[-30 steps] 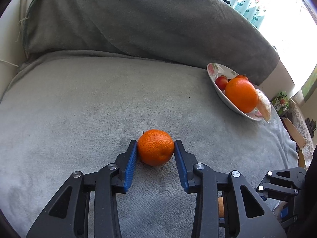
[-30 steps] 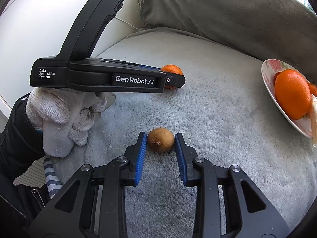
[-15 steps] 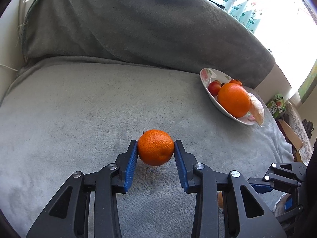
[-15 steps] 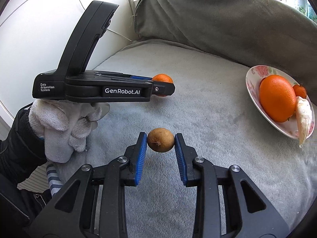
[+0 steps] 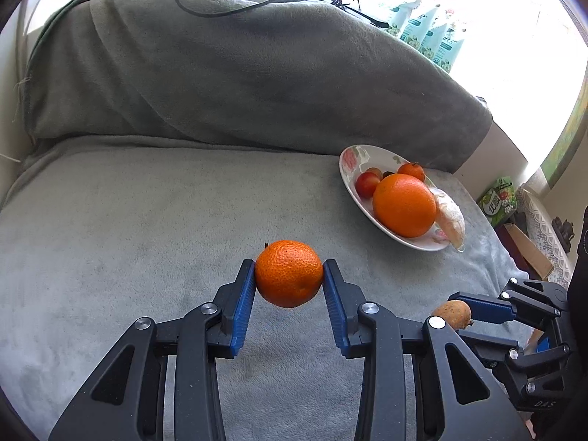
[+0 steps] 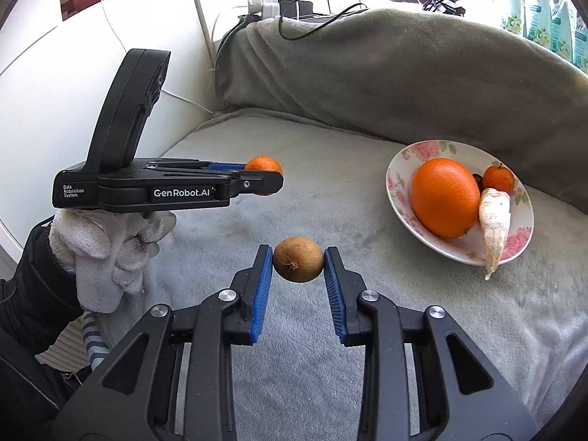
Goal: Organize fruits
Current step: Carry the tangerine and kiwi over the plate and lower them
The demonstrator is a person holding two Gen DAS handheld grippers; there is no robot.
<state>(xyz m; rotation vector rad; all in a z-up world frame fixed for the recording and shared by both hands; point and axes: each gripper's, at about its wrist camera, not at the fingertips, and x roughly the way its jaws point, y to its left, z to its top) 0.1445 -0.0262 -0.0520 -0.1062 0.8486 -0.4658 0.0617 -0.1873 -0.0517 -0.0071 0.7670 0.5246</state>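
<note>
My left gripper (image 5: 289, 273) is shut on a mandarin (image 5: 289, 273) and holds it above the grey blanket; the mandarin also shows in the right wrist view (image 6: 265, 166), left of centre. My right gripper (image 6: 298, 265) is shut on a brown kiwi (image 6: 298, 264), also lifted; the kiwi shows in the left wrist view (image 5: 451, 314) at lower right. A flowered plate (image 6: 402, 187) (image 5: 349, 163) on the right holds a large orange (image 6: 444, 197) (image 5: 404, 205), a small mandarin (image 6: 498, 179), a red fruit (image 5: 366, 185) and a pale wrapped piece (image 6: 494, 224).
The grey blanket (image 5: 147, 213) covers the seat and a raised backrest (image 5: 239, 81) behind. A white wall (image 6: 44, 103) is at the left. Cables and bottles (image 5: 422, 29) sit beyond the backrest. Boxes (image 5: 503, 198) lie past the right edge.
Both grippers have risen with their fruits off the blanket. The plate now appears lower and more fully in both views.
</note>
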